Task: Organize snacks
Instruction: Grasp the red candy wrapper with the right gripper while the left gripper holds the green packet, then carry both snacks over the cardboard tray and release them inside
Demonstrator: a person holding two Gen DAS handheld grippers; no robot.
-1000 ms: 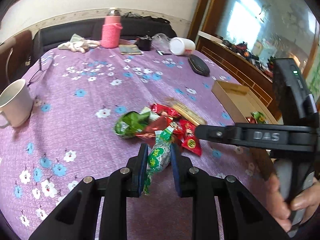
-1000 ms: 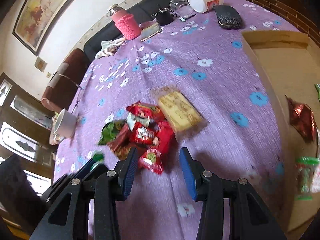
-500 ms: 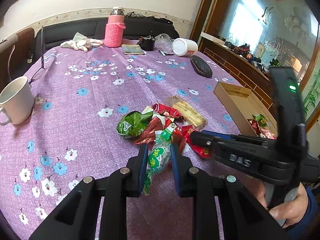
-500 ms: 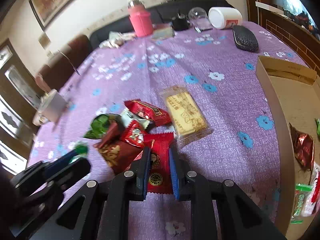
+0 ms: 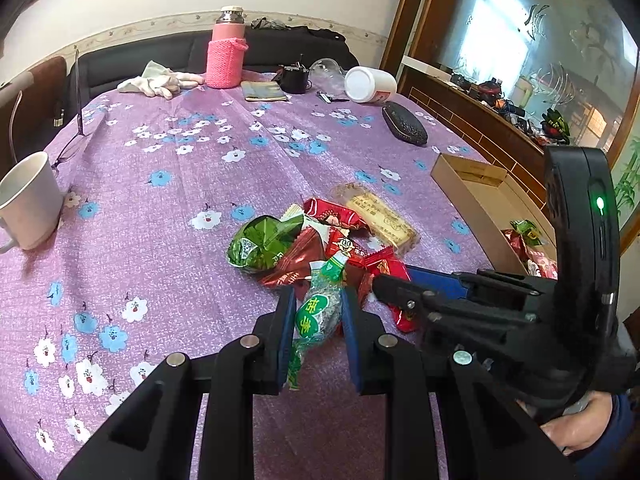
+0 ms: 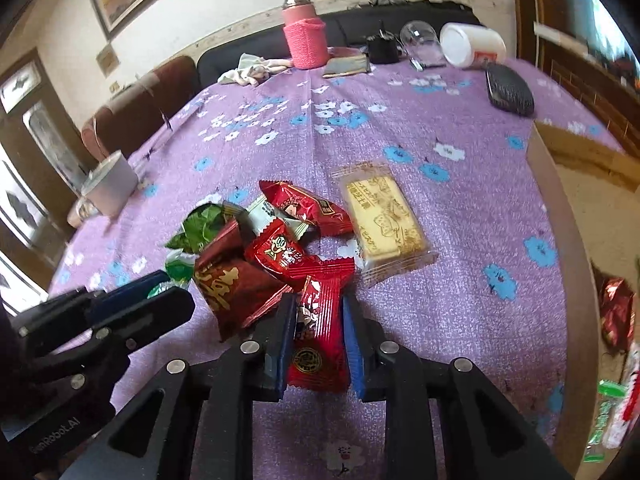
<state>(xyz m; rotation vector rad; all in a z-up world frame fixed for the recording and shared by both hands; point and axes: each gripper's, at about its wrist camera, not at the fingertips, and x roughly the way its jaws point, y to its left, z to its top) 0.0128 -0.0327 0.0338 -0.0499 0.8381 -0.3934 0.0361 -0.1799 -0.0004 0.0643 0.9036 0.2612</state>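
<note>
A pile of snack packets point(image 5: 320, 236) lies mid-table on the purple flowered cloth. My left gripper point(image 5: 316, 300) is shut on a green packet point(image 5: 316, 316), held just in front of the pile. My right gripper point(image 6: 318, 304) has its pads against a red packet point(image 6: 318, 344) at the pile's near edge; its jaws are opening slightly with the packet still between them. A clear-wrapped biscuit pack point(image 6: 384, 216) lies right of the pile. The left gripper point(image 6: 172, 292) shows low left in the right wrist view. An open cardboard box point(image 5: 472, 192) to the right holds a few snacks point(image 6: 616, 312).
A white mug point(image 5: 28, 200) stands at the left edge beside a pair of glasses point(image 5: 72, 148). At the far side are a pink bottle point(image 5: 226, 56), white gloves point(image 5: 160, 82), a tipped white jar point(image 5: 370, 84) and a black case point(image 5: 404, 128). A hand point(image 5: 580, 432) holds the right gripper.
The right gripper rolled level, dropped onto the pile's near edge and closed from wide open around the red packet. The left gripper kept still with the green packet.
</note>
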